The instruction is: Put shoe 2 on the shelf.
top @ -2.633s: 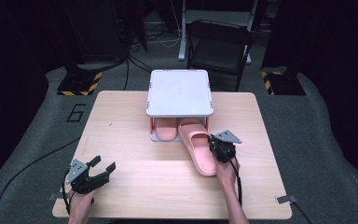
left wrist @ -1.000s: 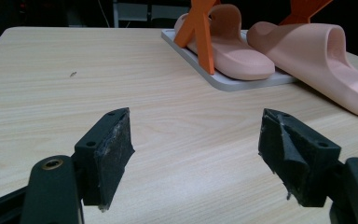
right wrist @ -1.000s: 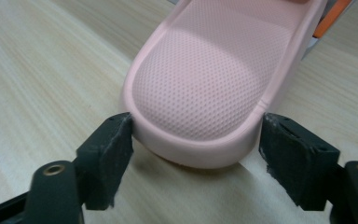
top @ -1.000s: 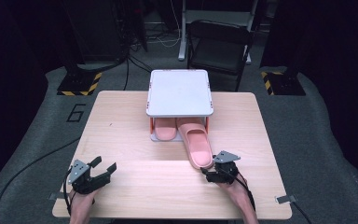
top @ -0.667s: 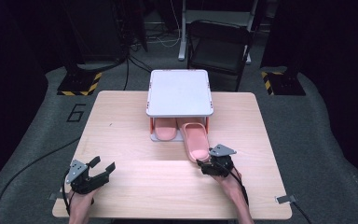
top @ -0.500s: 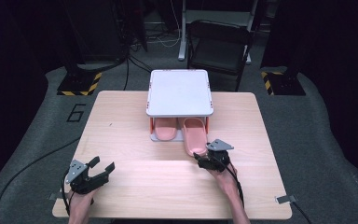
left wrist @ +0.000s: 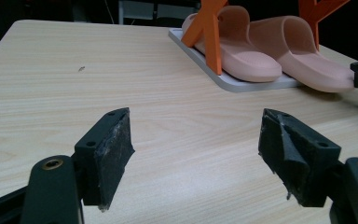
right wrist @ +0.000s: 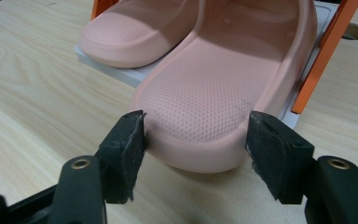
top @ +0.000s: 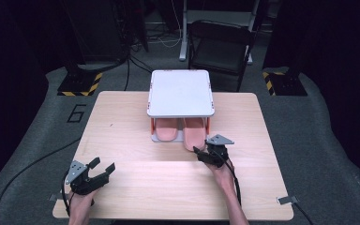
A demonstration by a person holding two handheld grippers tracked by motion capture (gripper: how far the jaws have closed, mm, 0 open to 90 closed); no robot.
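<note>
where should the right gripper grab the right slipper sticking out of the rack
Take the right slipper by its heel end, coming level from the person's side of the table. The heel juts past the rack base, and its rounded sides already sit between the right gripper fingers, whose jaws have just been closing around it.

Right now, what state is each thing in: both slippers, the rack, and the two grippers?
Right slipper: toe under the rack's shelf, heel jutting off the base onto the table, between the right gripper's jaws.
Left slipper: lying flat on the rack's base.
Shoe rack: upright, white top shelf bare.
Right gripper: jaws just been closing around the slipper's heel; left pad touching, right pad apart.
Left gripper: open, holding nothing, above bare table.
</note>
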